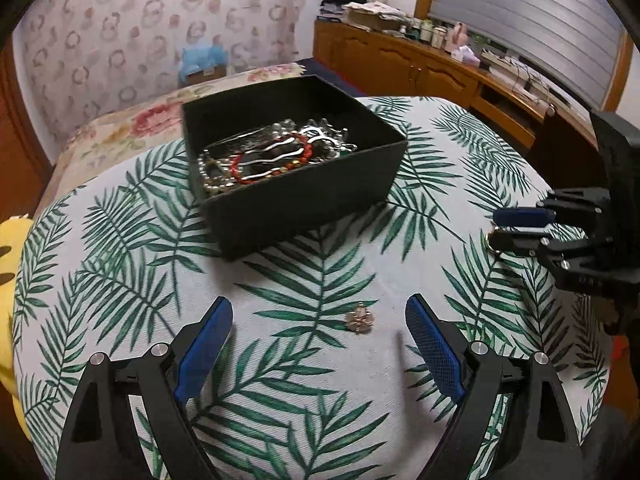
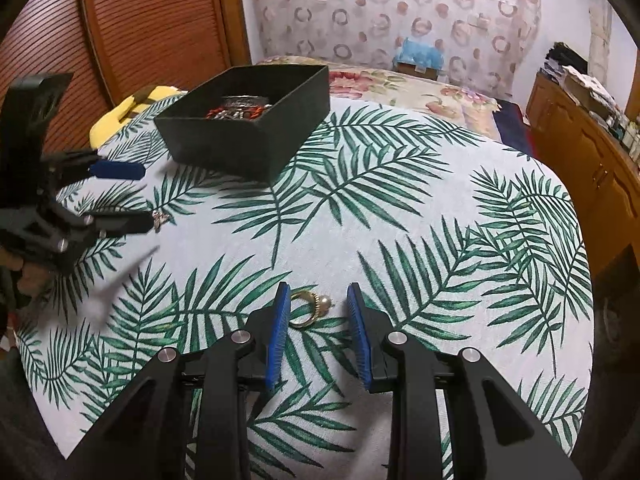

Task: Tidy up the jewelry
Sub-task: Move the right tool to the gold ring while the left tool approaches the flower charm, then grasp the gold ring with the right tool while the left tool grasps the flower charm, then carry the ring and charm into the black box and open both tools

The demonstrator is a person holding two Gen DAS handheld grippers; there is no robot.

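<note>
A black open box (image 1: 304,208) (image 2: 224,148) holding bead bracelets and silver pieces stands at the far side of the leaf-print table (image 1: 320,264) (image 2: 400,220). A small gold and pink jewel (image 1: 361,321) (image 2: 160,218) lies on the cloth between the wide-spread fingers of my left gripper (image 1: 318,308) (image 2: 144,196), nearer the right finger and untouched. A gold ring with a pearl (image 2: 308,308) lies between the fingers of my right gripper (image 2: 319,292) (image 1: 494,227). The jaws stand narrowly apart, with a gap at the pearl side. Both grippers hover low over the cloth.
A yellow plush (image 1: 8,248) (image 2: 132,108) sits at the table's left edge. A floral bed (image 1: 132,120) lies behind the box. A wooden cabinet (image 1: 420,68) with clutter runs along the right wall, and a louvred wooden door (image 2: 140,20) stands behind the plush.
</note>
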